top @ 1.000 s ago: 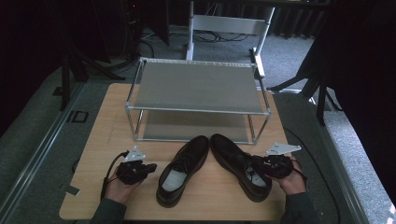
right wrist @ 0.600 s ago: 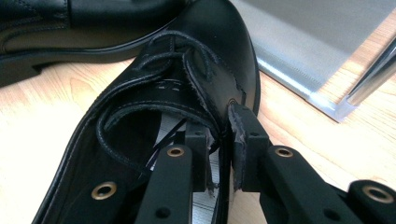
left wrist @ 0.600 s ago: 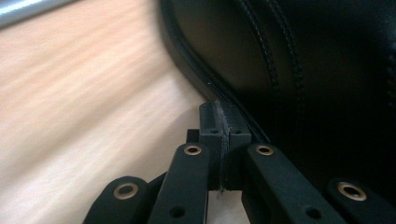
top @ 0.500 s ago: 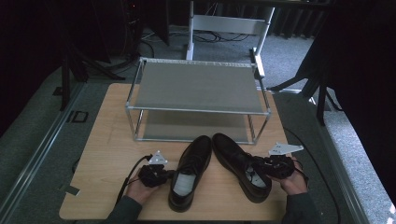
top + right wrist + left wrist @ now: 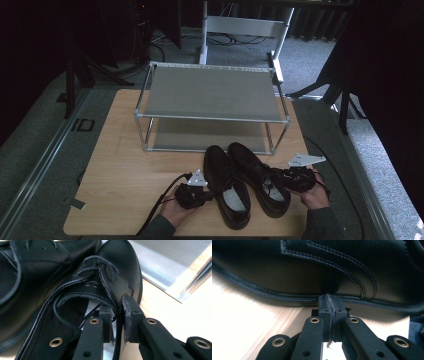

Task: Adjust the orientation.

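Observation:
Two black leather lace-up shoes lie side by side on the wooden table [image 5: 125, 165], toes toward a metal rack. My left gripper [image 5: 209, 196] is shut with nothing between its pads, its tips [image 5: 329, 303] pressed against the left shoe [image 5: 227, 187] just above the sole [image 5: 287, 293]. My right gripper [image 5: 278, 179] is shut on the right shoe [image 5: 255, 170]. One jaw is inside the opening and one outside, pinching the side wall [image 5: 119, 312] near the laces. The left shoe [image 5: 32, 265] lies close beside it.
A two-shelf metal shoe rack [image 5: 212, 92] stands right behind the shoes, its lower shelf [image 5: 170, 257] close to the right shoe's toe. Bare wood lies to the left of the left gripper. Cables trail from both grippers off the front edge.
My left gripper has moved right and pushed the left shoe over until it lies against the right shoe. The right gripper has stayed on its shoe.

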Demonstrator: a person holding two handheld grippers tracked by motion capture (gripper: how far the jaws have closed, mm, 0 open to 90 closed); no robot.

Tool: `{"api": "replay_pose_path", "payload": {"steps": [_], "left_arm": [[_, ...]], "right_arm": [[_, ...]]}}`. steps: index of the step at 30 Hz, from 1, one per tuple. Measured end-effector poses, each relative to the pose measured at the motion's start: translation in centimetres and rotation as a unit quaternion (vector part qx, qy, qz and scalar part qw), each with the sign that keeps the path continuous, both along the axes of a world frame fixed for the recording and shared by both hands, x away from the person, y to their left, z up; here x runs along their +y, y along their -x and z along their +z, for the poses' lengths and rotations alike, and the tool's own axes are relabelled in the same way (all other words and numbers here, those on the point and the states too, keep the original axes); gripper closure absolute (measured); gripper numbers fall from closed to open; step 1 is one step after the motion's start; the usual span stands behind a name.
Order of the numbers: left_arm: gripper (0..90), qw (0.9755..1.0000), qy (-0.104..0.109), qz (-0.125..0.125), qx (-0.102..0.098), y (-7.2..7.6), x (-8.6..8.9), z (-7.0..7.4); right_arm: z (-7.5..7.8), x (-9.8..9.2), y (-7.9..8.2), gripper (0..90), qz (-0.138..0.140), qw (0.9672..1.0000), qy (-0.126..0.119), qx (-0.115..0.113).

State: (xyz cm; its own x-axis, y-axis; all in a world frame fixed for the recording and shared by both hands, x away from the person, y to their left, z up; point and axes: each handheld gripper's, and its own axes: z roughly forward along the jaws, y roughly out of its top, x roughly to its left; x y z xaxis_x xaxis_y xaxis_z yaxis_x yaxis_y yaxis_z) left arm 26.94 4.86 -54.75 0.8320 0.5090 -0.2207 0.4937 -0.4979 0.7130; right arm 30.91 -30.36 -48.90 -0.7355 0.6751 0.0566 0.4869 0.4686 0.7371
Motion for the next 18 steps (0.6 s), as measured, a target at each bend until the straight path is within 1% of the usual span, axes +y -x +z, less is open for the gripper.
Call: {"api": "replay_pose_path", "payload": {"steps": [3, 5, 10, 13, 15, 16, 18], "left_arm": [[88.9, 1.0000, 0.005, -0.006, 0.002, 0.0, -0.5, -0.1], [86.3, 0.9999, 0.012, -0.008, 0.005, 0.0, -0.6, -0.2], [85.2, 0.9998, 0.015, -0.013, 0.006, 0.0, -1.2, -0.2], [85.1, 0.9998, 0.014, -0.015, 0.006, -0.1, -1.5, -0.3], [85.2, 0.9996, 0.020, -0.020, 0.009, -0.1, -1.6, -0.4], [85.1, 0.9996, 0.018, -0.020, 0.004, 0.0, -1.7, -0.3], [85.0, 0.9996, 0.019, -0.018, 0.006, -0.1, -1.8, -0.3]], "right_arm": [[0.1, 0.2, -0.1, 78.6, -0.007, 0.9999, -0.007, 0.003], [0.1, 0.6, -0.2, 78.7, -0.011, 0.9999, -0.009, 0.002], [0.2, 1.6, -0.7, 78.7, -0.019, 0.9997, -0.014, -0.009], [0.1, 2.1, -1.1, 78.7, -0.027, 0.9993, -0.019, -0.014], [0.1, 2.5, -1.5, 78.7, -0.031, 0.9991, -0.024, -0.017], [0.1, 2.7, -1.7, 78.6, -0.033, 0.9990, -0.025, -0.019], [0.1, 3.1, -2.0, 78.7, -0.031, 0.9990, -0.026, -0.017]]}}
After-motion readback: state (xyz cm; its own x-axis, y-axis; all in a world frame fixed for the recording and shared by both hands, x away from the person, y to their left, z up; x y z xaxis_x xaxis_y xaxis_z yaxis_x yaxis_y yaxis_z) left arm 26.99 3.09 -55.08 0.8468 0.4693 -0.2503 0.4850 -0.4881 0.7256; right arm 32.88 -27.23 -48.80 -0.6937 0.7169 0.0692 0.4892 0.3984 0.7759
